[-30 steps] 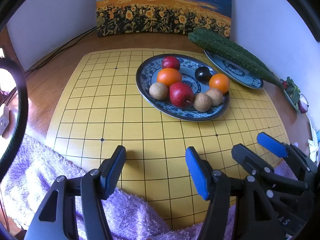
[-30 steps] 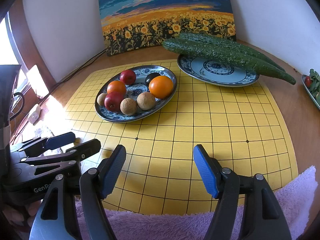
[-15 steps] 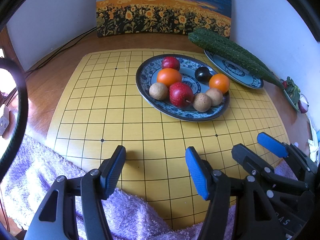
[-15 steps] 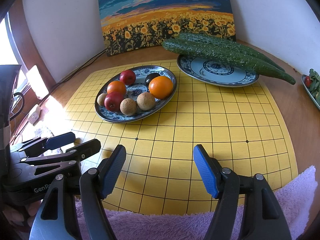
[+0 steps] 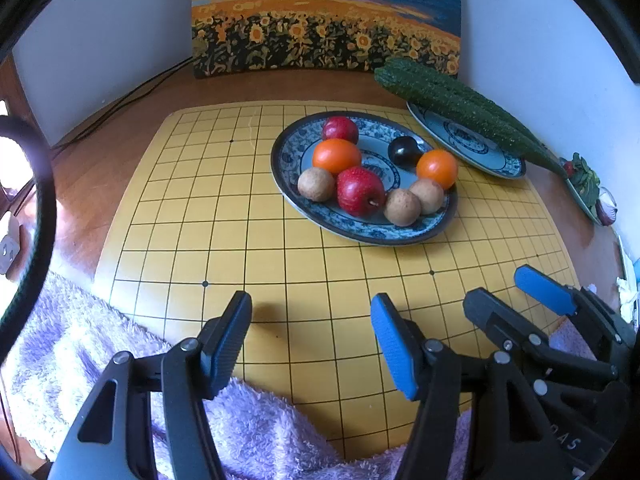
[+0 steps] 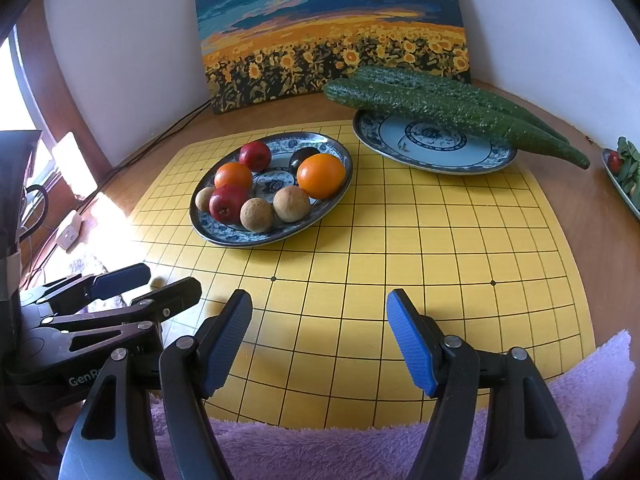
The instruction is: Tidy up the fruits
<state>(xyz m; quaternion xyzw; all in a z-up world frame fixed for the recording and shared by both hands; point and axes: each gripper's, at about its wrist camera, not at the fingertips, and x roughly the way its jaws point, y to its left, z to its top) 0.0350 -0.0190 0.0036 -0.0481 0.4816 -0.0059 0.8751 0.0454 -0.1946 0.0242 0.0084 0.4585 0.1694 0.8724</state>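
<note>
A blue-patterned oval plate (image 5: 288,160) (image 6: 340,152) on the yellow grid board holds two oranges (image 5: 337,155) (image 6: 321,175), two red apples (image 5: 360,191) (image 6: 228,203), three brown round fruits (image 5: 402,207) (image 6: 291,203) and a dark plum (image 5: 403,151) (image 6: 301,157). My left gripper (image 5: 312,338) is open and empty above the board's near edge. My right gripper (image 6: 318,338) is open and empty, to the right of the left one. Each shows in the other's view: the right one in the left wrist view (image 5: 512,296), the left one in the right wrist view (image 6: 156,284).
A second blue plate (image 5: 472,148) (image 6: 432,152) at the back right carries long green cucumbers (image 5: 460,104) (image 6: 440,108). A sunflower painting (image 5: 324,16) (image 6: 332,36) leans on the wall. A purple towel (image 5: 80,356) (image 6: 360,452) lies under the board's near edge. A dish of greens (image 6: 624,176) sits far right.
</note>
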